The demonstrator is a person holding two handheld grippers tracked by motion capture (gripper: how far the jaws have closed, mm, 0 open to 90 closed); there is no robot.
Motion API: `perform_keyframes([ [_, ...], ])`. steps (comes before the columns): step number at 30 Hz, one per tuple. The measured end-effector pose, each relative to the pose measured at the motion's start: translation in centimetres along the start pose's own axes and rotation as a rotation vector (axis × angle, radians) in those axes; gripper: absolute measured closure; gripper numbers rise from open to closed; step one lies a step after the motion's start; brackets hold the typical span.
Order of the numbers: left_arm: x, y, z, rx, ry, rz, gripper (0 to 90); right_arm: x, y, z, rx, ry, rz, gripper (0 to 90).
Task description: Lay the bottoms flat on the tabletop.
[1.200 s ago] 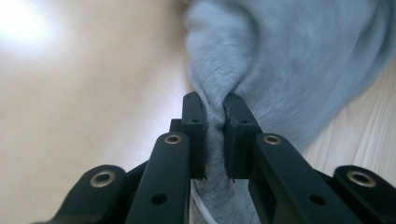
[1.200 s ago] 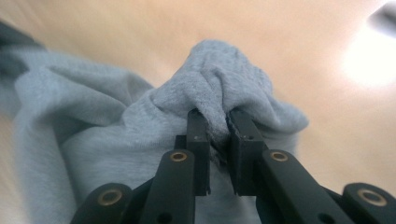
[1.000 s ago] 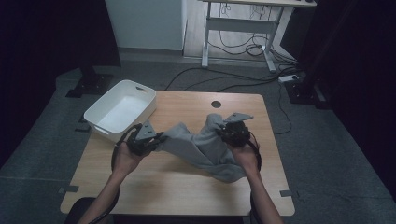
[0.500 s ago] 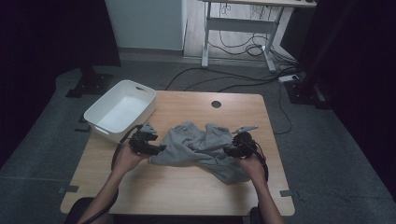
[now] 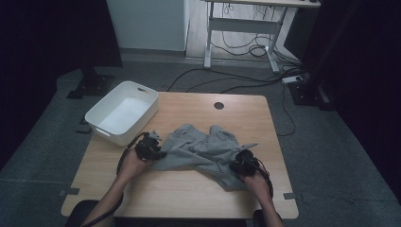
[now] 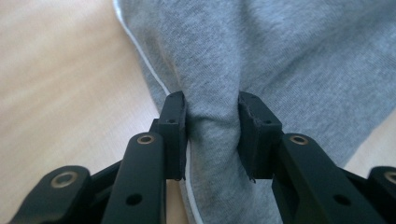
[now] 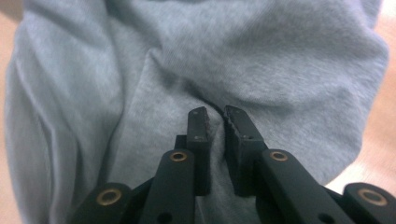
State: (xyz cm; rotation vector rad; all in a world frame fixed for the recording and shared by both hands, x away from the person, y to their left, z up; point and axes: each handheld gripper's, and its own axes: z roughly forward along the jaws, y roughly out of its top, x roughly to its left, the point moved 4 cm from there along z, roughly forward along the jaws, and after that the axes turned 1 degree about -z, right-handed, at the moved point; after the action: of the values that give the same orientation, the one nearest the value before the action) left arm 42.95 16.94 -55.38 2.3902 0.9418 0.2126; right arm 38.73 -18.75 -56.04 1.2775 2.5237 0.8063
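Observation:
A grey sweatshirt-fabric garment lies crumpled across the middle of the wooden table. My left gripper is at its left edge. In the left gripper view the left gripper has just been closing, and its pads squeeze a bunched fold of the garment near a white-stitched hem. My right gripper is low at the garment's front right part. In the right gripper view the right gripper has just closed, its jaws nearly together and pinching a thin fold of the garment.
A white plastic bin with nothing in it stands at the table's back left corner. A round cable hole sits near the far edge. Bare wood shows left of the garment. Beyond the table are a desk frame and floor cables.
Both hands have come down to the table with the garment, the right one also toward the near edge. The garment, earlier held up bunched between them, now lies lower and spread wider.

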Motion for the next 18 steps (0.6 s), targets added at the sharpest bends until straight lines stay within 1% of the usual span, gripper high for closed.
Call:
perform_keyframes([
  [2, -0.7, -1.1, -0.7, 0.005, -0.016, 0.004, 64.2, 0.6, -0.8, -0.5, -0.005, 0.011, 0.002, 80.9],
  [4, -1.5, -2.2, -1.4, 0.012, -0.038, 0.004, 63.9, 1.5, -2.1, -1.2, -0.007, 0.026, 0.000, 80.8],
  [5, -1.9, -2.9, -2.0, 0.025, -0.066, 0.020, 62.8, 2.0, -2.6, -1.5, -0.006, 0.034, -0.003, 80.0],
  [6, -1.9, -2.9, -2.0, 0.025, -0.066, 0.020, 57.6, 2.0, -2.6, -1.5, -0.006, 0.034, -0.003, 80.0],
  [7, -2.1, -3.1, -2.5, 0.031, -0.086, 0.039, 57.6, 2.5, -3.3, -2.0, 0.001, 0.046, -0.008, 76.4],
  [8, -2.1, -3.0, -3.2, 0.023, -0.095, 0.056, 52.2, 2.8, -3.6, -2.3, 0.014, 0.056, -0.015, 70.1],
  [9, -1.9, -2.6, -4.0, 0.004, -0.079, 0.062, 47.7, 3.0, -3.8, -2.7, 0.023, 0.055, -0.023, 64.3],
  [10, -1.4, -2.0, -4.8, -0.019, -0.058, 0.055, 45.5, 2.9, -3.6, -3.2, 0.010, 0.041, -0.023, 62.6],
  [12, -0.4, -0.3, -5.8, -0.072, -0.022, 0.029, 40.9, 2.4, -2.4, -4.4, -0.045, 0.025, -0.009, 58.2],
  [13, 0.0, 0.7, -5.9, -0.098, -0.007, 0.014, 40.4, 2.1, -1.5, -4.9, -0.074, 0.007, -0.006, 55.7],
  [14, 0.4, 1.7, -5.7, -0.115, 0.005, 0.003, 40.3, 1.6, -0.4, -5.1, -0.103, -0.017, -0.009, 53.2],
  [15, 0.7, 2.9, -5.0, -0.130, 0.015, -0.016, 40.4, 1.2, 0.7, -5.1, -0.127, -0.034, -0.005, 51.0],
  [17, 1.0, 4.1, -3.2, -0.125, 0.028, -0.031, 39.3, 0.0, 3.0, -4.1, -0.160, -0.069, 0.011, 46.0],
  [18, 1.2, 4.6, -2.1, -0.109, 0.048, -0.031, 37.9, -0.4, 3.6, -3.6, -0.161, -0.080, 0.024, 44.3],
])
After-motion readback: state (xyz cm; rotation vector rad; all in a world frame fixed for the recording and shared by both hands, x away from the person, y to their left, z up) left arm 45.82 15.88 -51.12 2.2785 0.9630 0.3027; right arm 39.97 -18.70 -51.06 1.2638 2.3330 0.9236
